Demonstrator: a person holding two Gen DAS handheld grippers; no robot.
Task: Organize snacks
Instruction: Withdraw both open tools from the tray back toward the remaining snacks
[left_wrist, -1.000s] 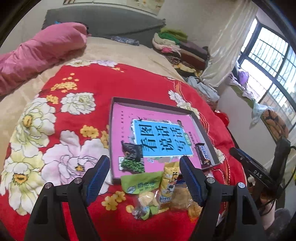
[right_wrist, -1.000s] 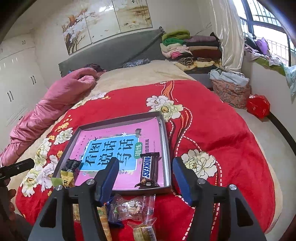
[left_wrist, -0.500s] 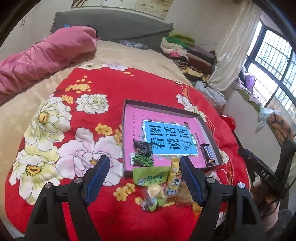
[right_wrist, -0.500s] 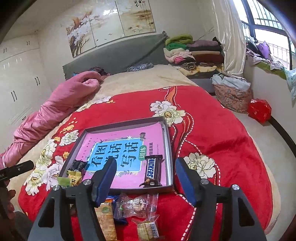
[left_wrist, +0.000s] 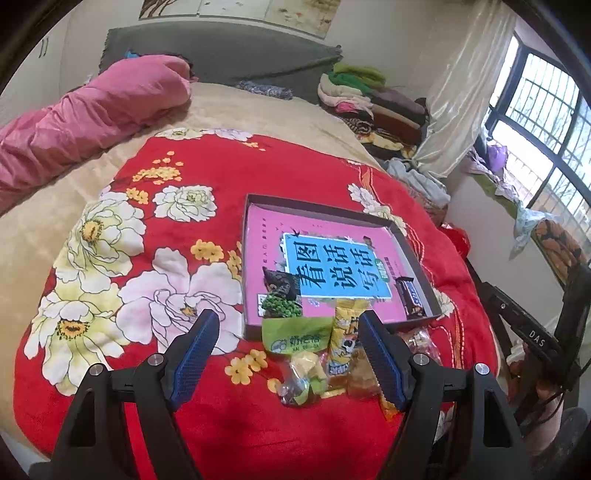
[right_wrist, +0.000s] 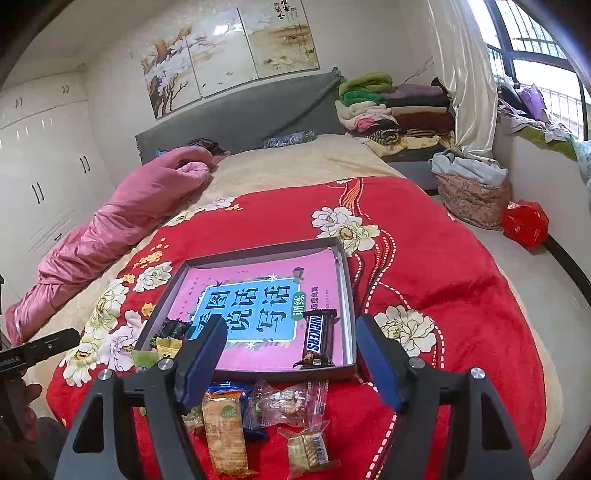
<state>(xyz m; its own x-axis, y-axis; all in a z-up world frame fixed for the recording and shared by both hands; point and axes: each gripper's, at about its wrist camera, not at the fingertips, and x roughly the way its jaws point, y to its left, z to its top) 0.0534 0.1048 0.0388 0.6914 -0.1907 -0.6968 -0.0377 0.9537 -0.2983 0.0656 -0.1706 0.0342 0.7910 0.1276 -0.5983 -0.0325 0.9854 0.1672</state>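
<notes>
A shallow grey tray (left_wrist: 317, 204) (right_wrist: 258, 253) lined with a pink and blue book lies on the red flowered blanket. Inside it are a Snickers bar (right_wrist: 317, 338) (left_wrist: 410, 295) and a dark pea packet (left_wrist: 280, 299). Loose snacks lie in front of the tray: a green packet (left_wrist: 295, 334), a yellow packet (left_wrist: 343, 338), an orange cracker pack (right_wrist: 223, 428), clear-wrapped sweets (right_wrist: 288, 402) and a small wrapped bar (right_wrist: 308, 448). My left gripper (left_wrist: 288, 352) is open and empty above the loose snacks. My right gripper (right_wrist: 290, 360) is open and empty above the tray's near edge.
A pink duvet (left_wrist: 92, 110) lies at the bed's left. Folded clothes (right_wrist: 391, 107) are stacked by the headboard. A window and curtain (left_wrist: 461, 92) are to the right. A red bag (right_wrist: 524, 221) sits on the floor beside the bed.
Both grippers have pulled back and risen a little from the tray, so more of the bed and loose snacks shows. Jaws stay open. No snack has moved.
</notes>
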